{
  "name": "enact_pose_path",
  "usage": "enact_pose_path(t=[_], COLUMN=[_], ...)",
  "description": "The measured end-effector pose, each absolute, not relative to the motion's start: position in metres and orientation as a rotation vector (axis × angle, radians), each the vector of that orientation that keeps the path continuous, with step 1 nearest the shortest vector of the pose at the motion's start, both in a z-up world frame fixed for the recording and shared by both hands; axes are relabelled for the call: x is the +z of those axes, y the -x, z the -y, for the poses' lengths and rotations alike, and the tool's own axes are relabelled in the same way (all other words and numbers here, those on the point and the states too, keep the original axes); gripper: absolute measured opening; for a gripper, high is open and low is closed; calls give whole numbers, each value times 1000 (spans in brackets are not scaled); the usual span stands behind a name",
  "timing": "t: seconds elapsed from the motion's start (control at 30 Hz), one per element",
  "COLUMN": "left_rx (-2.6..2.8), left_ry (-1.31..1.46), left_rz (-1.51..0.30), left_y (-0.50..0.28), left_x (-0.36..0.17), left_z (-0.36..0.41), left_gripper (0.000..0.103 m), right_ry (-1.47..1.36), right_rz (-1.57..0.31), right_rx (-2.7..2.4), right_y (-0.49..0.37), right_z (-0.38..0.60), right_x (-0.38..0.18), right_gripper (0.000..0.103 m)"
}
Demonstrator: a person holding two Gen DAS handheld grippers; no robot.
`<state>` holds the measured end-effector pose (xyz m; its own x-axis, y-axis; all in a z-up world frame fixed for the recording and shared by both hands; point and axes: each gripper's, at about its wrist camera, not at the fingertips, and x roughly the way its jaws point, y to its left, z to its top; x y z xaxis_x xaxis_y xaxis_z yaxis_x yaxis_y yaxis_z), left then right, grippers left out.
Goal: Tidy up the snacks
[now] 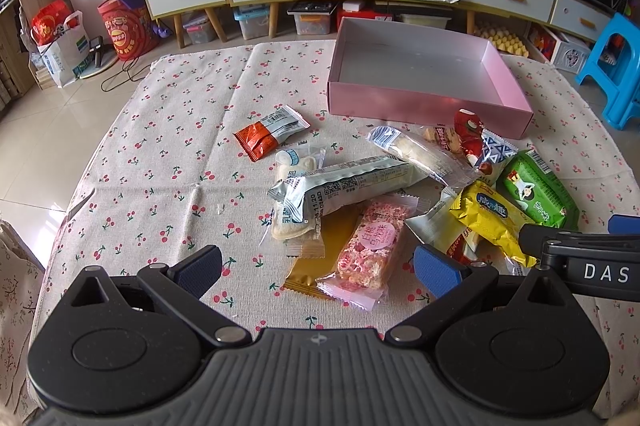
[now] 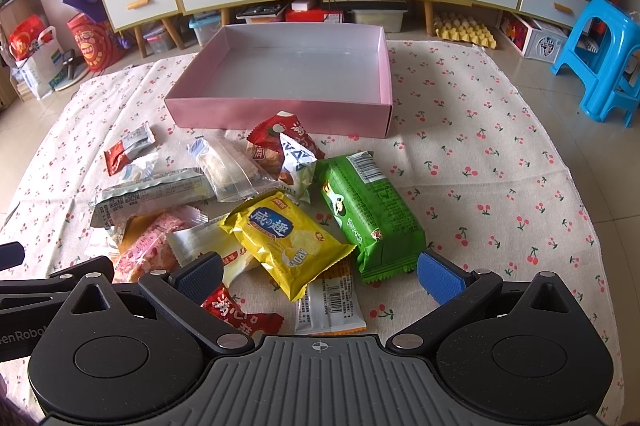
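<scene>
Right wrist: glossy yellow snack packet [image 2: 286, 240], blue label, slightly crumpled.

Pink box [image 2: 280, 113] open-topped; snack pile [image 2: 256, 209] crowds cloth before it.

Pink box [image 2: 280, 113], cherry-print cream cloth [image 2: 480, 161], yellow packet [image 2: 284, 238], green packet [image 2: 368, 209], blue stool [image 2: 600, 61]
</scene>
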<state>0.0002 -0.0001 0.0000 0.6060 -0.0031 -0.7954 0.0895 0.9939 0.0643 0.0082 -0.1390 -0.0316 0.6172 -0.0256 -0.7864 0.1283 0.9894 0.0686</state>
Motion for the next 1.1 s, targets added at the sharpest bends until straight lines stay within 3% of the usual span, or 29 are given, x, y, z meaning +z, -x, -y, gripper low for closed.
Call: enact_pose_path(t=[0.53, 0.83, 1.1], left_rx=[-52, -75, -117], left_ry=[-96, -149, -182], left_rz=[-925, -879, -964], left_y=[-3, -33, -80], left_x=[-2, 13, 6], left_z=[-4, -13, -35], left_gripper=[102, 103, 103], right_ry=[-142, -161, -303], right_rz=[-897, -929, -944], right_rx=[-97, -66, 71], right_y=[-12, -44, -88], right_z=[145, 167, 191], right_x=[-27, -5, -9], right_gripper=[103, 103, 103])
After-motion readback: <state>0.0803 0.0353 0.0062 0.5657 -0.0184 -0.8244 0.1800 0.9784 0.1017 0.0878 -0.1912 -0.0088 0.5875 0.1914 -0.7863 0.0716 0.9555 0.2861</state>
